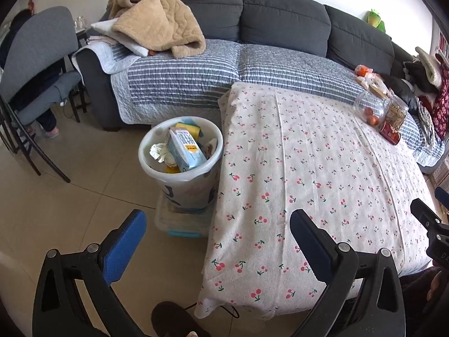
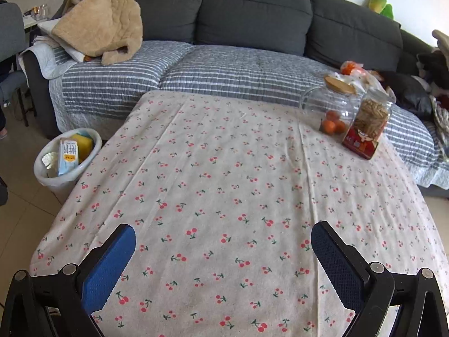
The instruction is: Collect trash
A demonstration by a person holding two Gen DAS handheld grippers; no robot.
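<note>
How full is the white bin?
Nearly full: the white plastic bin holds a blue milk carton and yellow sponge reaching its rim.

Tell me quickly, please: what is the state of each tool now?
Left tool: open, holding nothing.
Right tool: open, holding nothing.

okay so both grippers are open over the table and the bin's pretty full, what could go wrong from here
1. The bin is nearly full: the milk carton sticks up at the rim and could tip out if more goes in.
2. The bin stands on a plastic box at the table's edge, so a bump from the left gripper might topple it.
3. The jars sit near the far corner on the loose tablecloth; snagging the cloth could drag them off.
</note>
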